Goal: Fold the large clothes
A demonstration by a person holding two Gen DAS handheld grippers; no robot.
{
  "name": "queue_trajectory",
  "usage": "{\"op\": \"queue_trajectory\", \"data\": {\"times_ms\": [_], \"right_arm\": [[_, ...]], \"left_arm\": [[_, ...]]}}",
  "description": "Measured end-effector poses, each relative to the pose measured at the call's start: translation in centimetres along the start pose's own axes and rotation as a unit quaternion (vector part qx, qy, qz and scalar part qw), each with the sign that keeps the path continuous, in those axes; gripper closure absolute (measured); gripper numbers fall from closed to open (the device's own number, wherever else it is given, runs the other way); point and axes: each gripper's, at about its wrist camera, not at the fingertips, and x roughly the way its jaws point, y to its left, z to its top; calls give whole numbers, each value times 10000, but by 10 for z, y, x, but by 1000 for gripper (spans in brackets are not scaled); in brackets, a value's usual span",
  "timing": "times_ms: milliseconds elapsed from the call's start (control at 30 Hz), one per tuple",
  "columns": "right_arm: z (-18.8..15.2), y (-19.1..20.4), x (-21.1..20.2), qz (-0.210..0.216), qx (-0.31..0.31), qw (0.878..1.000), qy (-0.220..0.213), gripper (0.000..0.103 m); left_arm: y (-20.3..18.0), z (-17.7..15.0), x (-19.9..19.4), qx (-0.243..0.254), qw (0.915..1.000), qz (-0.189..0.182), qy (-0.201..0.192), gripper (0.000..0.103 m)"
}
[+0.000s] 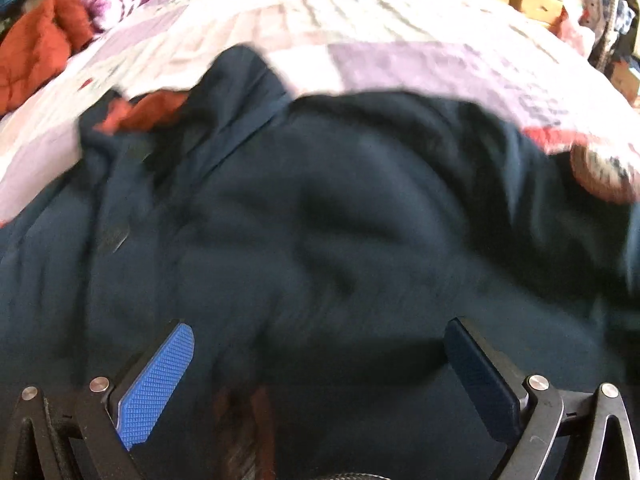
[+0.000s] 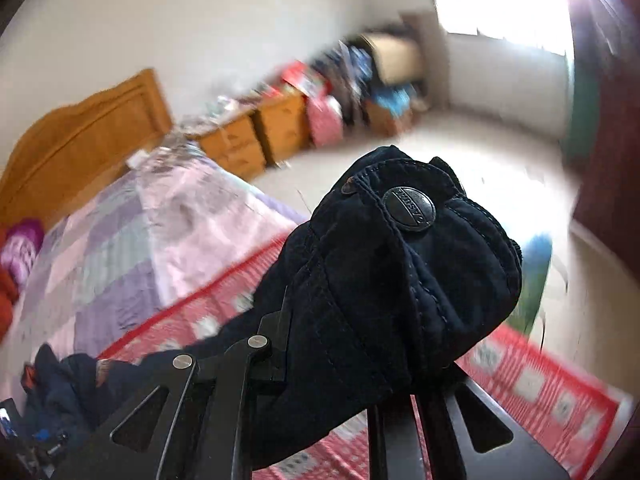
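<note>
Two grippers, one dark jacket (image 1: 320,208). Jacket sprawled on quilt (image 1: 400,40), collar toward 11 o'clock. R gripper (image 2: 404,384) pinched tight on a snap-button cuff (image 2: 408,240), held high above the bed, prob. to carry the sleeve over for a fold. L gripper (image 1: 320,364) spread wide, low over jacket body, gripping nothing; likely ready to pin cloth.

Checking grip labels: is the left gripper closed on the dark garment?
No. The left gripper stands wide open above the dark garment, its blue pads well apart.
</note>
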Motion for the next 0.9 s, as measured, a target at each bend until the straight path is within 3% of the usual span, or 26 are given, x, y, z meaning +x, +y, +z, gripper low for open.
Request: {"op": "queue_trajectory", "data": {"times_ms": [167, 367, 500, 600, 733, 900], "right_arm": [[23, 93, -54, 374, -888, 9940, -517, 90], [2, 248, -108, 1401, -2013, 9664, -765, 90], [-54, 359, -128, 2128, -2688, 9372, -639, 90], [-118, 433, -130, 2555, -3071, 9162, -327, 90], [-207, 505, -118, 2812, -3491, 8930, 388, 90], [-310, 560, -95, 2653, -4362, 8542, 985, 90]], "left_arm": [[42, -26, -19, -106, 9999, -5, 56, 0], [115, -51, -48, -288, 9991, 299, -33, 0], [172, -73, -73, -405, 9969, 659, -127, 0], [216, -91, -87, -627, 9944, 843, -143, 0], [268, -116, -104, -872, 9895, 1138, -176, 0], [309, -147, -111, -1136, 9849, 1305, -57, 0]]}}
